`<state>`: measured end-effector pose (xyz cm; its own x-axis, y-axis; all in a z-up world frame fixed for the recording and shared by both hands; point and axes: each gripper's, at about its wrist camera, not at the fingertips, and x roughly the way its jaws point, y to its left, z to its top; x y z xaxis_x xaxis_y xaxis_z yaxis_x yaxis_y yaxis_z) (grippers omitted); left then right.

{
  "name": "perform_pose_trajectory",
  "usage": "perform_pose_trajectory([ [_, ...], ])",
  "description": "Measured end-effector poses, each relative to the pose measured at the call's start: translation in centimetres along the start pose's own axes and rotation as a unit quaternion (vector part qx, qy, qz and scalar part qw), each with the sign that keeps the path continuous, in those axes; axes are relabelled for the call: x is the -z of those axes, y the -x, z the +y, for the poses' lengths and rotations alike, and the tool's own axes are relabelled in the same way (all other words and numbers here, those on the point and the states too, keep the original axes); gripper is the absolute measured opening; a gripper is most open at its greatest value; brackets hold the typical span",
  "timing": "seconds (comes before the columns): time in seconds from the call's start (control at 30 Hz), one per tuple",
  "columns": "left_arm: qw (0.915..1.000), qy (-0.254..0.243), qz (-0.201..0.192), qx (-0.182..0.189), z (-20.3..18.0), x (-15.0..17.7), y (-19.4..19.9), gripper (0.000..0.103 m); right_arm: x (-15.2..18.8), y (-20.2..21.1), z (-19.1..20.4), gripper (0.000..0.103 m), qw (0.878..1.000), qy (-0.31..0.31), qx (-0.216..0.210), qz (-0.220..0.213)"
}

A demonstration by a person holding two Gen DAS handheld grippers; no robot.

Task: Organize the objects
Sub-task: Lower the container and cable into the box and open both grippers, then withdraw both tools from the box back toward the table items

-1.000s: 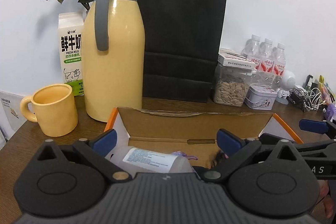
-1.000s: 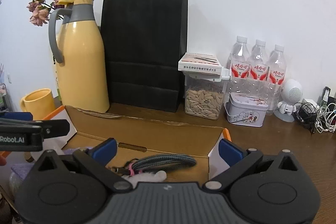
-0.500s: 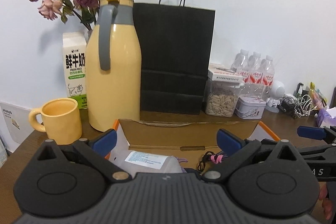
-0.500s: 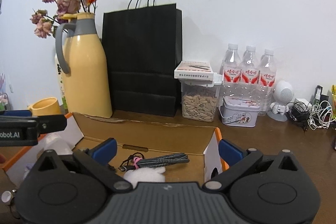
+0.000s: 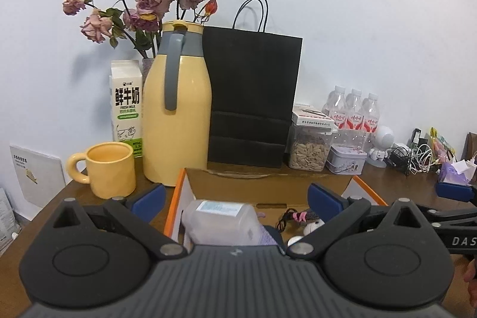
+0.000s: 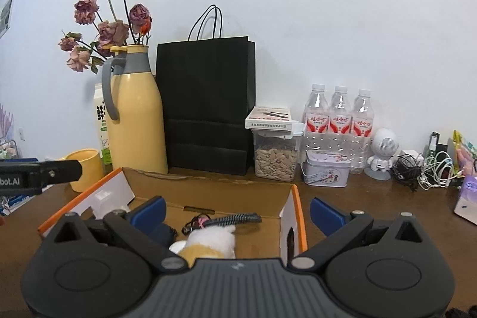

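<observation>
A: Which gripper sits nearer the braided cable [image 6: 229, 219]?
B: The right gripper [image 6: 237, 212]; the cable lies crosswise just ahead of it in the cardboard box [image 6: 208, 188].
A: And the jaws?
B: Both the right and the left gripper [image 5: 235, 200] stand spread wide, holding nothing.

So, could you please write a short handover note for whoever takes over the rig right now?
Left gripper: jaws open, empty, above the cardboard box.
Right gripper: jaws open, empty, over the same box.
In the box: plastic container, braided cable, plush toy.
Still on the table: yellow mug, thermos, tin, seed jar.
What else goes in is unclear; box flaps are open.
</observation>
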<state>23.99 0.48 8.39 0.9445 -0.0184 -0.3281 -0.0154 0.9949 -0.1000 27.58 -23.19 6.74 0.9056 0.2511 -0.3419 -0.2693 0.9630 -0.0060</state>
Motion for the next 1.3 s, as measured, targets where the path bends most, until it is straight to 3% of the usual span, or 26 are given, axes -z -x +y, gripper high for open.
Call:
perform_pose_trajectory([
  [0.43, 0.9997, -0.01, 0.017, -0.017, 1.4, 2.4, 4.7, 0.103, 3.6, 5.5, -0.9, 0.103, 1.0, -0.002, 0.013, 0.019],
  [0.97, 0.9966, -0.009, 0.062, -0.052, 4.3, 6.6, 7.5, 0.103, 10.3, 7.1, -2.8, 0.103, 0.994, 0.003, 0.04, 0.102],
  [1.2, 0.9952, -0.006, 0.077, -0.059, 4.8, 7.9, 8.0, 0.103, 12.1, 6.2, -3.5, 0.091, 0.991, 0.001, 0.027, 0.129],
  [1.3, 0.9949, -0.003, 0.08, -0.062, 5.0, 8.3, 8.4, 0.103, 12.1, 5.3, -3.2, 0.077, 0.991, 0.004, 0.016, 0.136],
])
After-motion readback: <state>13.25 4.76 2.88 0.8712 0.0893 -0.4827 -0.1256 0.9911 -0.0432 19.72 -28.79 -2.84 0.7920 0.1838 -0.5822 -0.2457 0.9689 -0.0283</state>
